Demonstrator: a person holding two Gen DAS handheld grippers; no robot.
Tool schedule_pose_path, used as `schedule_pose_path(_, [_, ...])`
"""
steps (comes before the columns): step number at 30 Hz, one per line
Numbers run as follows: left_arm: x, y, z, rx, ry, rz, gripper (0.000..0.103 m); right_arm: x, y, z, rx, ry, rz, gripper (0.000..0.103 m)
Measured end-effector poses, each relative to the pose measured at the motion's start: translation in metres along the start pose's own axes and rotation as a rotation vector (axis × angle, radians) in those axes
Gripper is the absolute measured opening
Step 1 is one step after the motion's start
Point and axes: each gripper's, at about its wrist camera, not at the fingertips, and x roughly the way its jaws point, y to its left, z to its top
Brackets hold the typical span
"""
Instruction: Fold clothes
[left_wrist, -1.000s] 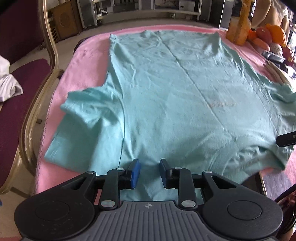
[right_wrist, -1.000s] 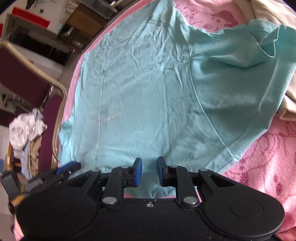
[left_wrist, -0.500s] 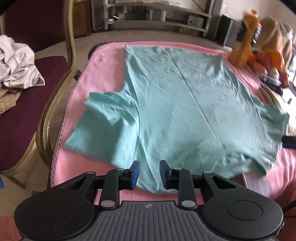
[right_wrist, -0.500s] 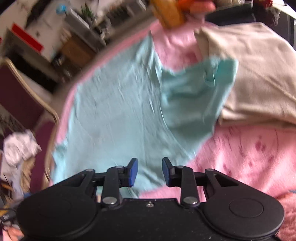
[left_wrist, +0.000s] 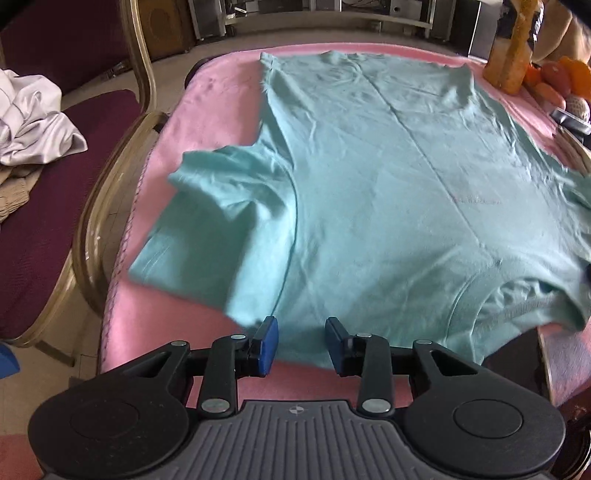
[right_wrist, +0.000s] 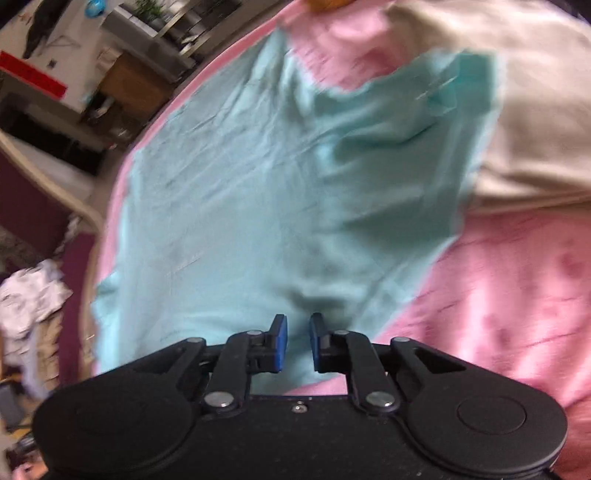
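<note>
Blue-padded fingers (left_wrist: 266, 341) of the left gripper (left_wrist: 301, 343) are parted and opening, nothing held; the teal T-shirt (left_wrist: 388, 192) edge is seen just beyond them. The right gripper (right_wrist: 297, 341) is closing, narrowly gapped, shirt hem lying at its tips, no pinch evident. Farther off, the shirt is spread flat on the pink blanket (left_wrist: 221, 96), presumably for folding.
</note>
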Motion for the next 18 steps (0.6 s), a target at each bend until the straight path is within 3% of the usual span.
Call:
schedule_pose_path(5, [-0.013, 0.003, -0.005, -0.004, -0.028, -0.004, 0.033, -0.025, -0.016, -0.002, 0.079, -0.142, -0.122, 0.014])
schedule_pose_path(7, [-0.025, 0.005, 0.000, -0.023, -0.079, -0.024, 0.033, -0.038, -0.019, -0.002, 0.095, -0.217, -0.116, 0.026])
schedule_pose_path(10, [-0.040, 0.004, 0.013, -0.018, -0.141, -0.032, 0.034, -0.059, -0.028, 0.005, 0.141, -0.323, -0.050, 0.030])
schedule_pose_path(12, [-0.045, 0.000, 0.024, -0.005, -0.162, -0.028, 0.035, -0.069, -0.036, 0.015, 0.182, -0.376, -0.058, 0.033])
schedule_pose_path(18, [-0.028, -0.020, 0.049, 0.006, -0.151, -0.083, 0.036, -0.070, -0.057, 0.053, 0.274, -0.386, -0.127, 0.043])
